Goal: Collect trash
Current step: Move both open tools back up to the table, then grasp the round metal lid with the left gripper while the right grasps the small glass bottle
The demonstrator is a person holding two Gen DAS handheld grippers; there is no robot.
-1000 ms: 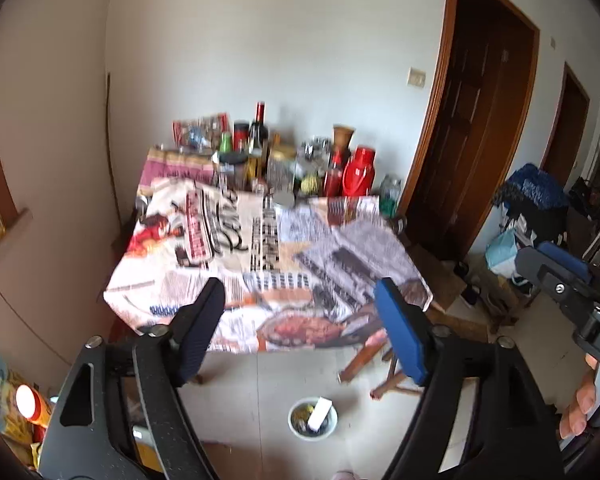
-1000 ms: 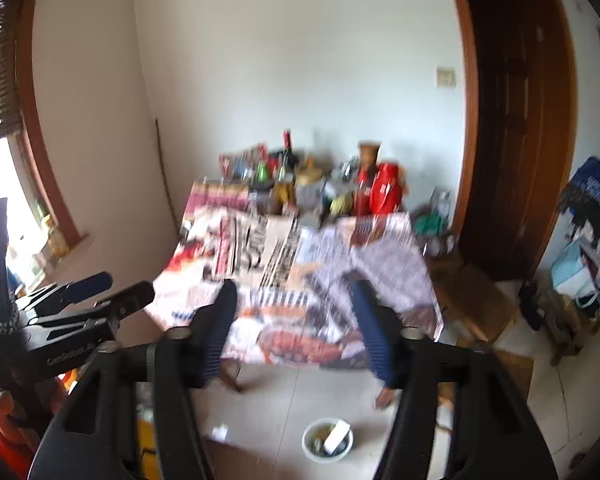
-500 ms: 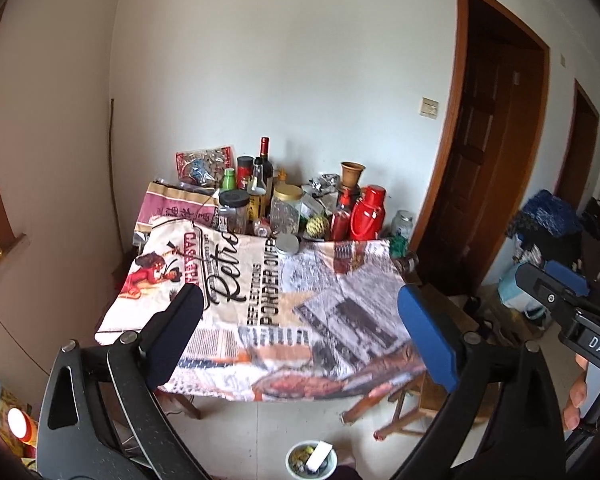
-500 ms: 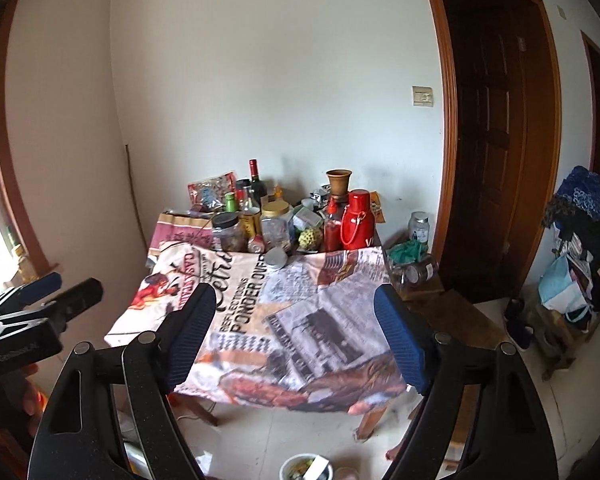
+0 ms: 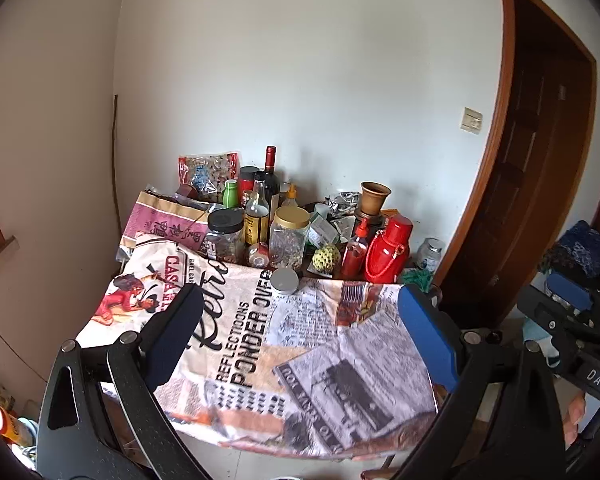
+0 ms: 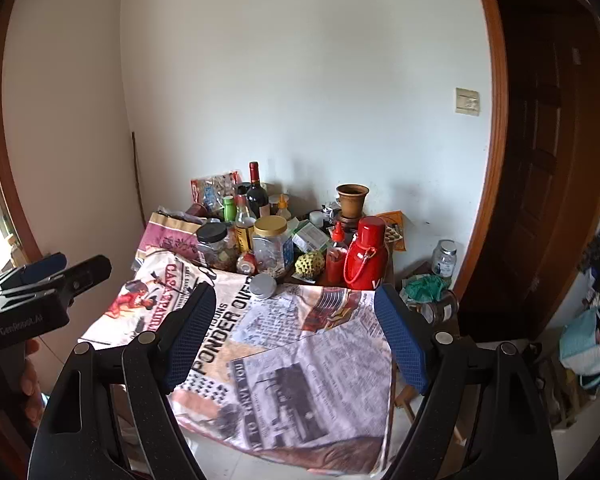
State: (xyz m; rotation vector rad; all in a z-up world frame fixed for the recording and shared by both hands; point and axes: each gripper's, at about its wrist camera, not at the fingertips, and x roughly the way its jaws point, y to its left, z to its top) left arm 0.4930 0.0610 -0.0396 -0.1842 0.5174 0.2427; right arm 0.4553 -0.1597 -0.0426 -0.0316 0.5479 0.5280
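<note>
My left gripper [image 5: 300, 336] is open and empty, held in the air before a table covered with a printed newspaper-style cloth [image 5: 284, 360]. My right gripper [image 6: 296, 336] is open and empty too, beside it to the right. A round grey lid [image 5: 285, 281] lies on the cloth near the jars; it also shows in the right wrist view [image 6: 263, 285]. Crumpled foil [image 5: 342, 202] and a green crumpled bag [image 6: 424, 286] sit at the back right. Each gripper shows at the edge of the other's view.
Jars, bottles, a red thermos [image 5: 388, 250], a green custard apple [image 5: 325, 259] and a clay vase [image 5: 374, 200] crowd the table's far end against the wall. A dark wooden door [image 5: 540, 160] stands at the right. Bags and clutter [image 6: 588, 340] lie on the floor at the right.
Both grippers have risen and tilted up: the table now fills the views and the white bowl of scraps on the floor has dropped out of sight. Both stay open.
</note>
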